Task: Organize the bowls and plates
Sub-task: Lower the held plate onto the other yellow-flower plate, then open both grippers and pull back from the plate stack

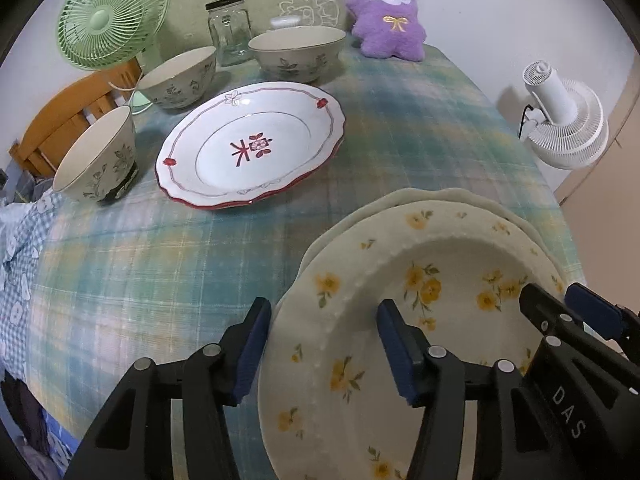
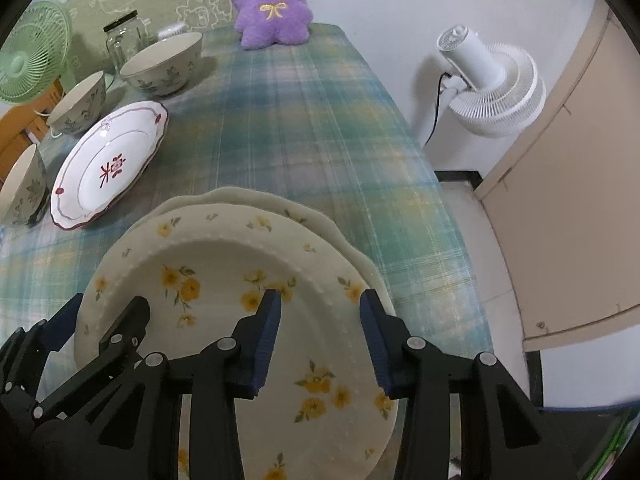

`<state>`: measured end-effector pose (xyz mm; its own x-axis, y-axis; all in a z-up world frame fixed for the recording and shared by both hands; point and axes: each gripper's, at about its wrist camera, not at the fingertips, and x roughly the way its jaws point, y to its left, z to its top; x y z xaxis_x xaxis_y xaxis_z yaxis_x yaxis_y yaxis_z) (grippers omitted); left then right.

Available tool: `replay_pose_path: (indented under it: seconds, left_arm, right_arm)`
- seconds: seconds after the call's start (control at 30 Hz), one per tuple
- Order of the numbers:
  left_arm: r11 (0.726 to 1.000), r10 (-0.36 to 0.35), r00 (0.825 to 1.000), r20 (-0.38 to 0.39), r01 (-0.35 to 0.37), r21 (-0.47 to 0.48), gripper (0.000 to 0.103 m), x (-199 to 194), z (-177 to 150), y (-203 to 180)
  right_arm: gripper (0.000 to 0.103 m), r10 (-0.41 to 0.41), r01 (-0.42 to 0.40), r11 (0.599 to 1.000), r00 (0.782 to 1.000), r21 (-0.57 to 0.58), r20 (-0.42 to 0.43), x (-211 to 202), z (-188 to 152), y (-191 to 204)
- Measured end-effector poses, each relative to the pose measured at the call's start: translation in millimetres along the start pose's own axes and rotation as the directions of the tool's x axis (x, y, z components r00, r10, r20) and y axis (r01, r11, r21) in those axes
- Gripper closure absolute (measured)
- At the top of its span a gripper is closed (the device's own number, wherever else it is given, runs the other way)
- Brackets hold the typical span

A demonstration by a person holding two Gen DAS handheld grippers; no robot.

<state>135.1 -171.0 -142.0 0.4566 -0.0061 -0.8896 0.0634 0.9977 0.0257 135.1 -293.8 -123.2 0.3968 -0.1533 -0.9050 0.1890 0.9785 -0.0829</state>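
A cream plate with yellow flowers point(image 1: 432, 280) point(image 2: 224, 264) lies on top of a plain cream plate point(image 1: 472, 198) point(image 2: 280, 202) at the near edge of the table. My left gripper point(image 1: 324, 344) is open, its fingers astride the flowered plate's left rim. My right gripper point(image 2: 320, 340) is open, astride the plate's right rim; it also shows in the left wrist view point(image 1: 568, 308). A white plate with red trim point(image 1: 256, 144) point(image 2: 108, 164) lies further back. Three floral bowls point(image 1: 100, 160) point(image 1: 180, 78) point(image 1: 298, 52) stand beyond it.
A plaid cloth point(image 1: 400, 120) covers the table. At the back stand a glass jar point(image 1: 230, 28), a green fan point(image 1: 108, 12) and a purple plush toy point(image 1: 386, 16). A white fan point(image 2: 488, 88) stands on the floor to the right of the table.
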Motion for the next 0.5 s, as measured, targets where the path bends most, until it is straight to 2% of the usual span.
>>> replay_pose_path:
  seconds: [0.27, 0.5]
  left_arm:
    - [1.000, 0.012, 1.000, 0.003, -0.012, -0.023, 0.035, 5.0, 3.0, -5.0]
    - [0.999, 0.028, 0.999, 0.016, -0.028, -0.028, 0.034, 9.2, 11.5, -9.8]
  right_arm:
    - [0.055, -0.013, 0.013, 1.000, 1.000, -0.018, 0.014, 4.0, 7.8, -2.1]
    - [0.053, 0.004, -0.004, 1.000, 1.000, -0.023, 0.001, 12.7, 20.7, -8.8]
